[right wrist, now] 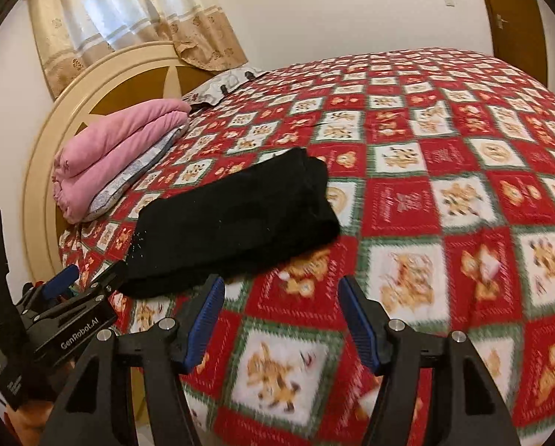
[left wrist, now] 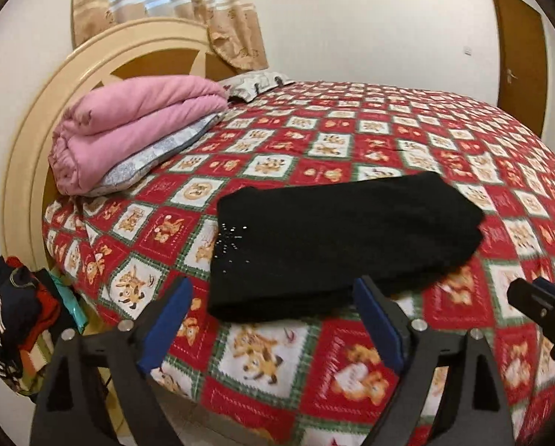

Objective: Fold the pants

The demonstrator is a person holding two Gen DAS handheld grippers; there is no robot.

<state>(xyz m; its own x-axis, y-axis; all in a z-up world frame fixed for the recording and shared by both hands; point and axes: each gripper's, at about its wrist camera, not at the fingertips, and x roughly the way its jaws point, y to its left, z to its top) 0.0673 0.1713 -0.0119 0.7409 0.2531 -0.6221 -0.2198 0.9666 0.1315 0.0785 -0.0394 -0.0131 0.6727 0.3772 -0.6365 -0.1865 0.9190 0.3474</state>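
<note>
left wrist view: black pants (left wrist: 337, 245) lie folded in a compact bundle on the bedspread (left wrist: 351, 133).
left gripper (left wrist: 273, 319): fingers apart, empty.
right gripper (right wrist: 281, 319): fingers apart, empty.
handling: likely soft, light, limp; pinch a folded edge.

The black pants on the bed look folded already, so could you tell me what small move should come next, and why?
Probably draw both claws back: the black fabric pants lie as a compact folded bundle on the red checked bedspread, and the left claw and right claw are open, holding nothing.
</note>
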